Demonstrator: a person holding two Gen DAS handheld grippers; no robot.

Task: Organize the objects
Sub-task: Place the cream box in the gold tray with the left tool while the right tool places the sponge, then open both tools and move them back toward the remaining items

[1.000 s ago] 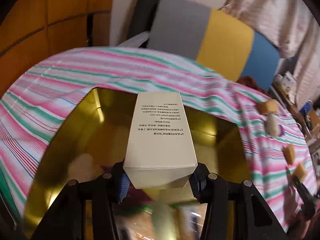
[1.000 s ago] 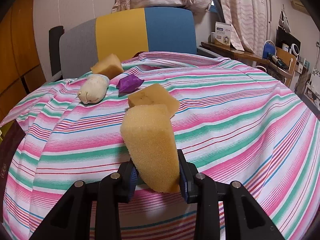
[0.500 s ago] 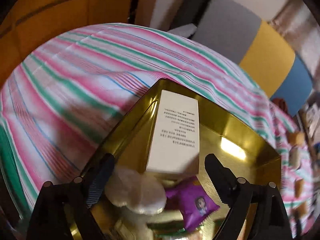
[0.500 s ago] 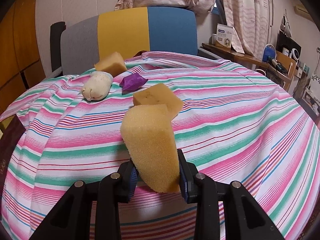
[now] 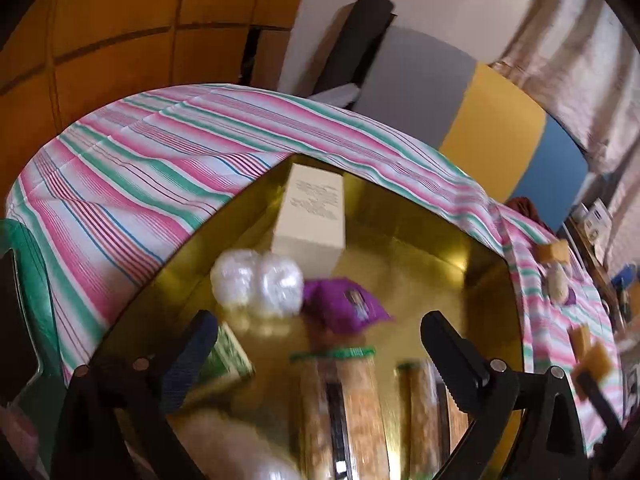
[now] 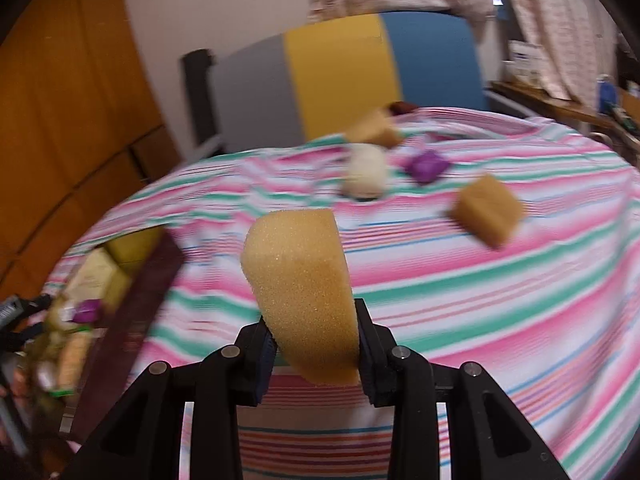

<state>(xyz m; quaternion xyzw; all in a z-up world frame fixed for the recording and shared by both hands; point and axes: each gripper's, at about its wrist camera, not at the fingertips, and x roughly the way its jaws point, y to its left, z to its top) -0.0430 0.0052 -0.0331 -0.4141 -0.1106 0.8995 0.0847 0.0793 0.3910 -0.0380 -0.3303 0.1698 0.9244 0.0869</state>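
right hand-held gripper around sponge

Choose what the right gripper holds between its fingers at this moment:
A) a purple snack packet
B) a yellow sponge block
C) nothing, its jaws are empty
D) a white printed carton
B: in the right wrist view the right gripper is shut on the yellow sponge block, which stands up above the striped cloth.
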